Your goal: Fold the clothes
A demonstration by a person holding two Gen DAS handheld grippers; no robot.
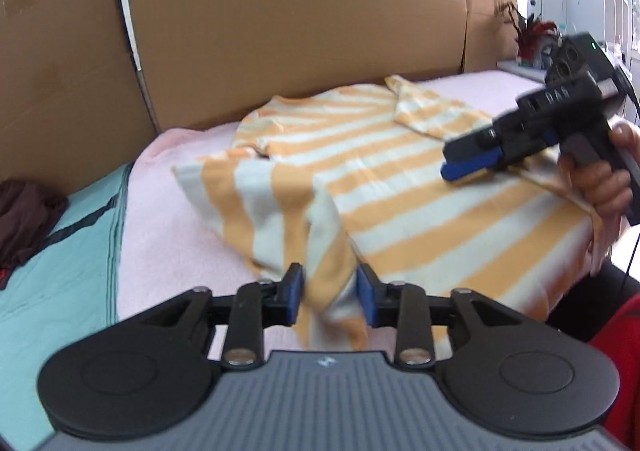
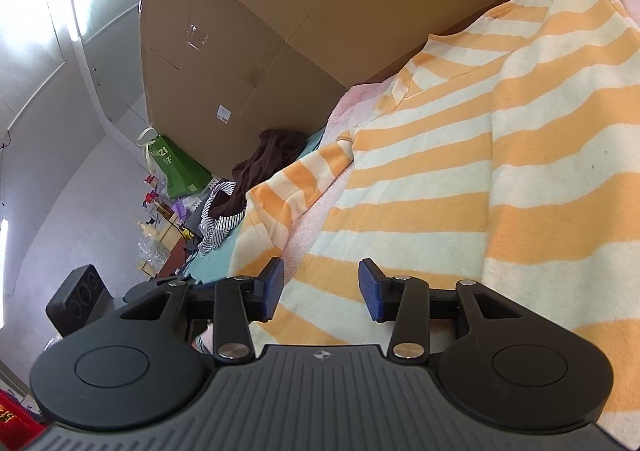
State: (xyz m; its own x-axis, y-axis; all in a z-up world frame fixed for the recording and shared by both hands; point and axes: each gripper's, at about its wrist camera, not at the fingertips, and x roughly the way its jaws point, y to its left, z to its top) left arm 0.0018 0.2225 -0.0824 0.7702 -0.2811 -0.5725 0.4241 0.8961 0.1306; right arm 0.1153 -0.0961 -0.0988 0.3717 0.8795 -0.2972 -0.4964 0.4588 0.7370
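An orange-and-white striped shirt (image 1: pixel 420 211) (image 2: pixel 440 191) lies spread on a pink towel (image 1: pixel 180 243). Its near left part is lifted into a fold that runs between the blue pads of my left gripper (image 1: pixel 331 297). The pads stand apart on either side of the fold and do not visibly press it. My right gripper (image 1: pixel 466 165) (image 2: pixel 321 287), held by a hand (image 1: pixel 600 179), is rolled on its side just over the shirt's right half. Its jaws are open, with only the flat shirt behind them.
A tall cardboard wall (image 1: pixel 280 11) closes off the far side. Left of the towel lies a teal sheet (image 1: pixel 60 271) with a dark brown garment (image 1: pixel 24 219) (image 2: pixel 272 159) on it. A green bag (image 2: pixel 176 167) and small clutter stand beyond.
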